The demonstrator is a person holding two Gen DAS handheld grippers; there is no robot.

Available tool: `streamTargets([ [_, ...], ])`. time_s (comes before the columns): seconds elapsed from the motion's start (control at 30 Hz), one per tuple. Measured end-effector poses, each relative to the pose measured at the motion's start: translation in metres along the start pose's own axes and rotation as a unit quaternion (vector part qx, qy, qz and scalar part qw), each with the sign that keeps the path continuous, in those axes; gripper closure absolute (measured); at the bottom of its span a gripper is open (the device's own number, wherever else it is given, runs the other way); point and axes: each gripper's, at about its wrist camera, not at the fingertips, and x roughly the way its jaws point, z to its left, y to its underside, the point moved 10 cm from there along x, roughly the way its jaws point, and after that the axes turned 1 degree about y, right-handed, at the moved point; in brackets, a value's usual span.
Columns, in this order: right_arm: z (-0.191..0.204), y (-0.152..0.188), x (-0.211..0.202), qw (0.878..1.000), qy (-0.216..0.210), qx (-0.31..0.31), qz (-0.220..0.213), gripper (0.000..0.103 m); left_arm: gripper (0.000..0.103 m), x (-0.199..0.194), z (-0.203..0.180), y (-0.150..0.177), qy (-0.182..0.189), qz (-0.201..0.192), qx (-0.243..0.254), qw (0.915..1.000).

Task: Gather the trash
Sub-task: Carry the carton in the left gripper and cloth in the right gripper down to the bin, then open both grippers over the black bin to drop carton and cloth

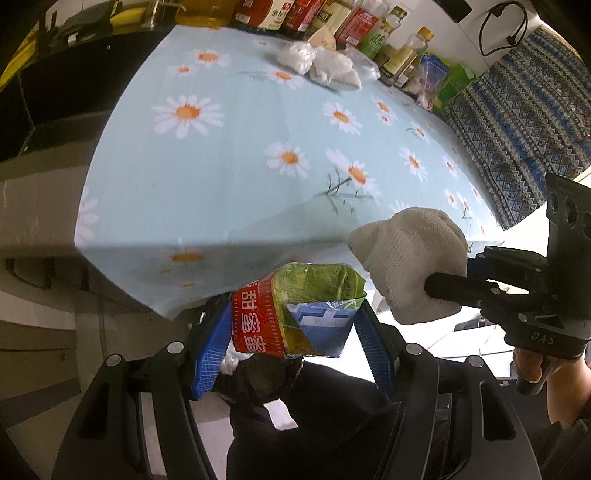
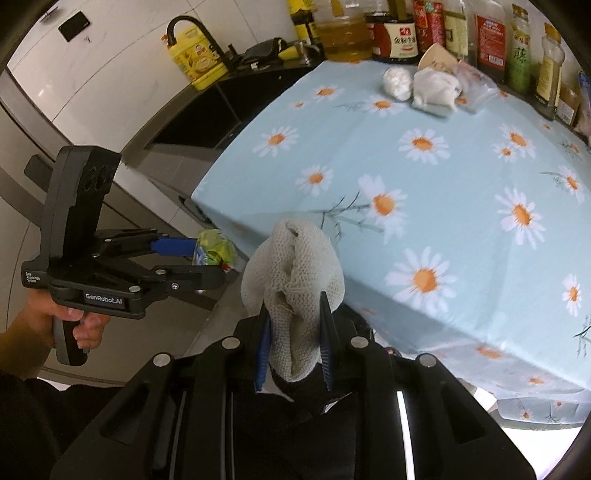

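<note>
White knitted cloth (image 2: pixel 293 280) is sitting clamped in the right gripper (image 2: pixel 293 332) jaws; left gripper (image 1: pixel 291 328) is gripping a green-and-red wrapper (image 1: pixel 295 314). More white wads (image 2: pixel 421 86) are lying upper right on the desk (image 2: pixel 461 236), nearer the right hand's side.

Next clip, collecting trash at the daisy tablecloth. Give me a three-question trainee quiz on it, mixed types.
1. True or false: the right claw is shut on a white knitted cloth.
2. What does the left claw grip?
A. a glass bottle
B. a crumpled green and red wrapper
C. a spoon
3. Fill in: white wads lie on the tablecloth near the row of ____.

Key:
1. True
2. B
3. Bottles
</note>
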Motion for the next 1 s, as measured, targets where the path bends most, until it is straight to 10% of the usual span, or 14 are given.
streamTargets([
  [1.0, -0.007, 0.057, 0.069, 0.995, -0.014, 0.038, 0.093, 0.078, 0.039, 0.062, 0.035, 0.061, -0.010, 0.100, -0.057, 0.9933],
])
